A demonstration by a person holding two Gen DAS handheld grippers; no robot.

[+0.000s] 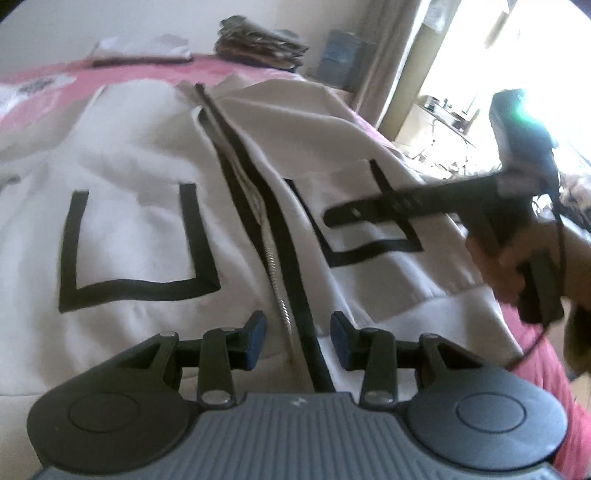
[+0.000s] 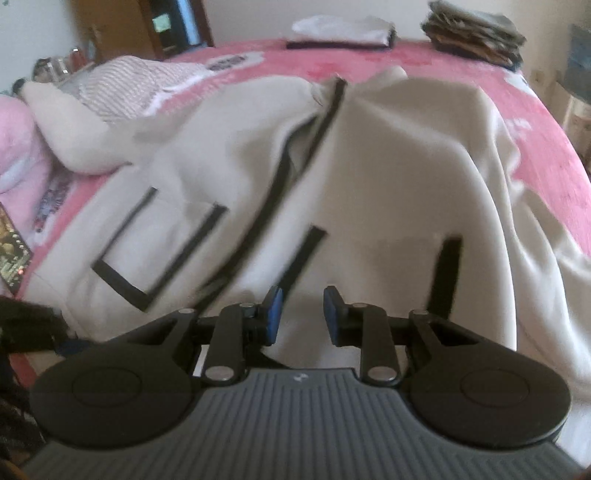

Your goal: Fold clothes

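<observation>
A white zip jacket (image 1: pixel 129 166) with black trim lies front up on the pink bed cover (image 1: pixel 229 68). Its zipper (image 1: pixel 275 266) runs down the middle, between two pockets outlined in black. My left gripper (image 1: pixel 298 339) is open just above the hem, its blue pads on either side of the zipper line. My right gripper (image 1: pixel 332 216), held by a hand (image 1: pixel 495 258), hovers over the right pocket. In the right wrist view the jacket (image 2: pixel 406 166) fills the frame, and the right gripper (image 2: pixel 303 317) stands open above the hem with nothing between its fingers.
Folded white clothes (image 2: pixel 340 31) and a brown folded stack (image 2: pixel 472 33) sit at the far end of the bed. A striped garment (image 2: pixel 122 85) and a pink cushion (image 2: pixel 14 147) lie at the left. A bright window (image 1: pixel 517 55) is on the right.
</observation>
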